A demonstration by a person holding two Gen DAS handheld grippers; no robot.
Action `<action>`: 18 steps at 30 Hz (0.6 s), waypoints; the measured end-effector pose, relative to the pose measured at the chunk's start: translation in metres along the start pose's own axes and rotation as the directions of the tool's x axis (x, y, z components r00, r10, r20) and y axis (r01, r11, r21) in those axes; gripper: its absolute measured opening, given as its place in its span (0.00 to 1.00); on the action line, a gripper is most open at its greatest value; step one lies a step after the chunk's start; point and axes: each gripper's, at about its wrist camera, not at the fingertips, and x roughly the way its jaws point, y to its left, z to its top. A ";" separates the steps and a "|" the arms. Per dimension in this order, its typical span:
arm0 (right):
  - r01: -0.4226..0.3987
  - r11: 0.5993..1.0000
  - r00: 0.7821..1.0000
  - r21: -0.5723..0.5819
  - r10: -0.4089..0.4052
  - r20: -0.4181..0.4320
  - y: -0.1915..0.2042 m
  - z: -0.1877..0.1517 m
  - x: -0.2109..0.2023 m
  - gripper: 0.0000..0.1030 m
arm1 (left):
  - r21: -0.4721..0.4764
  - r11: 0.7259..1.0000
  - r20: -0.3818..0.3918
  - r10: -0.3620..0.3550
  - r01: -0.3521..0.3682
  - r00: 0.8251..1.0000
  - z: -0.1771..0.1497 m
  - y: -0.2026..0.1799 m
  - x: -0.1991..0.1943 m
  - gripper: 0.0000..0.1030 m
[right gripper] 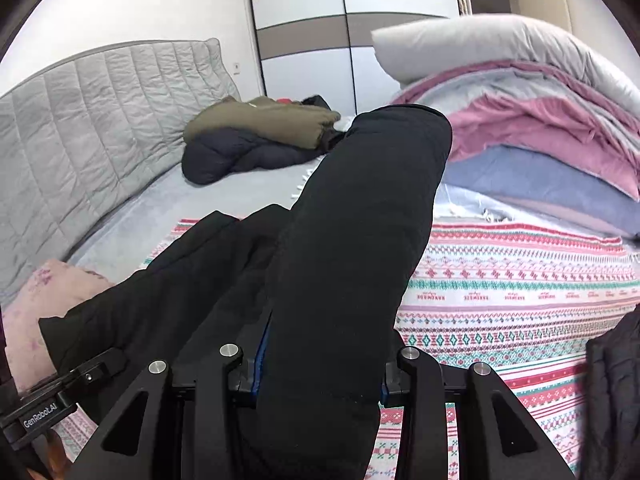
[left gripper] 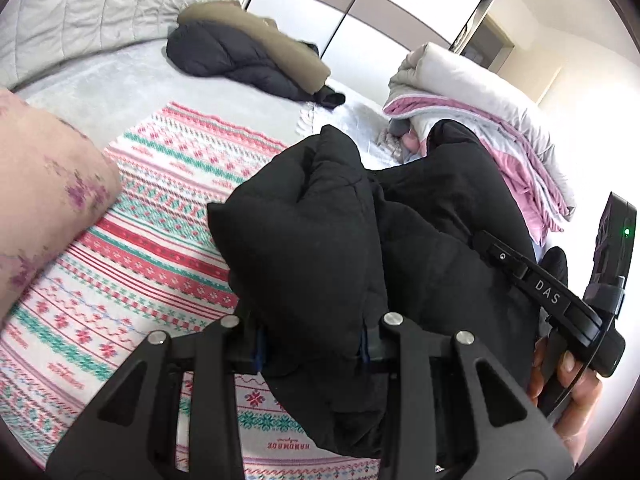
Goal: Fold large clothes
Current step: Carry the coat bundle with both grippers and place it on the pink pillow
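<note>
Black puffer jacket point(left gripper: 320, 216) sits bunched on the patterned blanket point(left gripper: 160, 208), held up off it at both ends. Left tool point(left gripper: 312, 350) is pinching a thick fold of the jacket betw. its blue-padded fingers; right tool point(right gripper: 320, 372) is clamped on another padded roll of the same jacket point(right gripper: 352, 220), which rises steeply in front of the lens & blocks most of the mid view. Rest of the jacket trails down-left in right wrist view, toward a pink floral pillow point(right gripper: 36, 304).

Around: 2nd dark puffer point(left gripper: 240, 60) w/ an olive-brown coat point(left gripper: 260, 36) lying on top, far side of the bed, well apart from the work area. Stack of folded bedding point(right gripper: 540, 120), grey, pink & blue layers w/ a grey pillow on top, sits at the blanket's far right edge, just beside the raised jacket roll. Another dark garment point(right gripper: 612, 392) shows at right edge of right wrist view. In left wrist view the right-hand device body, marked "DAS", crosses the lower right w/ the person's hand point(left gripper: 568, 384) gripping it.

Surface: bed w/ pale grey sheet point(left gripper: 120, 80), blanket striped red/teal/white spread over it. Grey quilted headboard point(right gripper: 80, 120) behind. Room: white wardrobe point(right gripper: 320, 40) w/ sliding doors & a brown band, cream walls.
</note>
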 end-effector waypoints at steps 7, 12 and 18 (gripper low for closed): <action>-0.123 0.992 0.988 -0.015 0.123 0.094 0.054 0.026 -0.049 0.38 | -0.001 0.999 0.143 0.032 -0.032 0.989 0.029 0.027 -0.093 0.33; -0.327 0.945 0.934 -0.015 0.326 0.144 0.130 0.048 -0.066 0.38 | -0.033 0.994 0.272 0.110 -0.105 0.956 0.062 0.086 -0.190 0.33; -0.620 0.778 0.783 0.100 0.604 0.149 0.230 0.060 -0.047 0.38 | -0.170 0.972 0.399 0.216 -0.160 0.891 0.094 0.186 -0.300 0.33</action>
